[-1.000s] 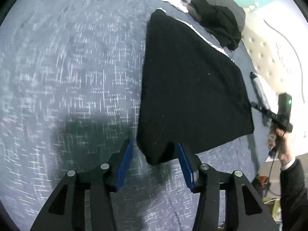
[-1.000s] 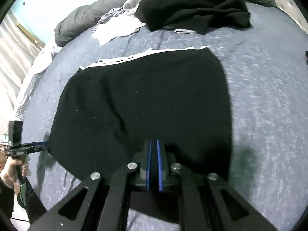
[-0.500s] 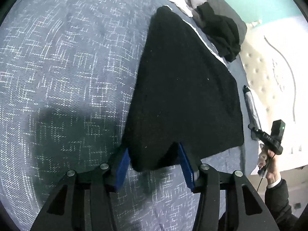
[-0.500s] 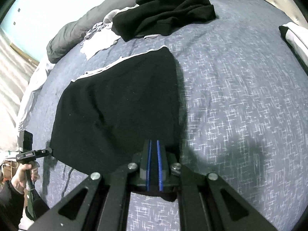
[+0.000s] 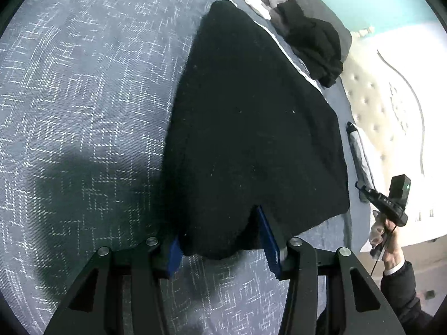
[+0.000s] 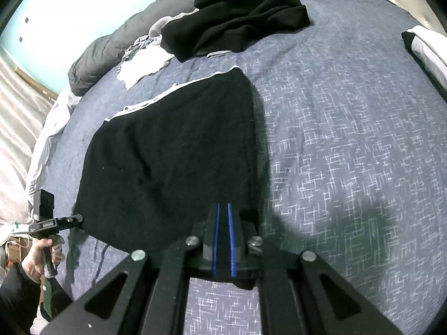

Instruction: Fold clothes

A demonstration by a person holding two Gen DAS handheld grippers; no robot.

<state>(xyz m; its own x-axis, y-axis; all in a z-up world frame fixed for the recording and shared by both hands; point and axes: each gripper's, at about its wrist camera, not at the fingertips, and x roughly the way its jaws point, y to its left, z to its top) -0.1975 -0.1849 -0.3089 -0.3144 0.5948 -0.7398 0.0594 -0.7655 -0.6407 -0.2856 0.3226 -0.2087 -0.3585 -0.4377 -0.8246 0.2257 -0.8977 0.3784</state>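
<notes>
A black garment [image 5: 251, 125] [image 6: 173, 153] with a white-trimmed far edge lies spread on the blue-grey patterned bedspread [image 5: 83, 97]. My left gripper [image 5: 219, 231] holds a bunched near corner of it between half-wide blue pads [image 5: 269, 240]. In the right wrist view the left gripper [image 6: 72, 220] meets that corner at the far left. My right gripper [image 6: 222, 206] is shut on the garment's other near corner, with black cloth pinched between its pads and hanging below them. The near edge is raised slightly and casts shadows on the bed. In the left wrist view the right gripper [image 5: 374, 195] shows at the far right.
A heap of black clothing [image 6: 237, 19] [image 5: 315, 44] lies beyond the garment, beside white and grey clothes [image 6: 142, 58] and a grey duvet [image 6: 97, 61]. A folded white-and-black item [image 6: 424, 47] rests at the right. A tufted headboard [image 5: 371, 106] borders the bed. Hands [image 6: 36, 256] hold the grippers.
The right gripper carried its corner sideways, so the garment's right edge now runs straight from it, then stayed still. The left gripper sank nearer the bed with its corner.
</notes>
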